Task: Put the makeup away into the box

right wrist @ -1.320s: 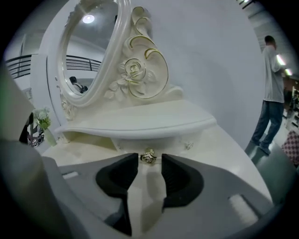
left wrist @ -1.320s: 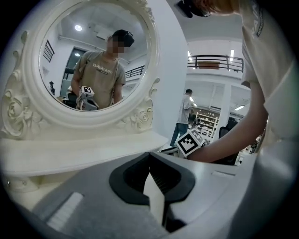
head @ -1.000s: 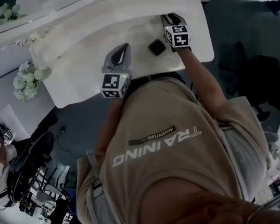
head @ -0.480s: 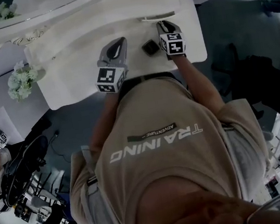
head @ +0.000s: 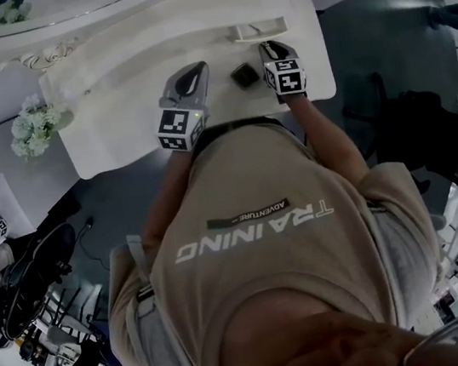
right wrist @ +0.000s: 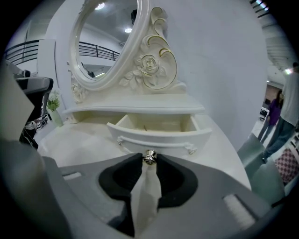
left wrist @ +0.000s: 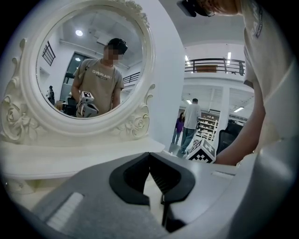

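A small black makeup case [head: 244, 75] lies on the white dressing table [head: 117, 127], between my two grippers. The table's drawer [right wrist: 159, 136] stands pulled partway out, and its pale inside shows bare. My right gripper [right wrist: 149, 159] is shut on the drawer's small metal knob [right wrist: 149, 157]; in the head view it [head: 269, 45] sits just in front of the drawer [head: 258, 29]. My left gripper [head: 193, 70] hovers over the table left of the case, its jaws [left wrist: 149, 154] shut at the tips with nothing between them.
An ornate oval mirror [left wrist: 88, 60] rises at the back of the table. A bunch of white flowers [head: 32, 136] stands at the table's left end. The table's right edge [head: 324, 51] drops to a dark floor. People stand in the hall beyond.
The drawer has slid out from under the mirror shelf as my right gripper drew back toward me on its knob. The left gripper has barely moved.
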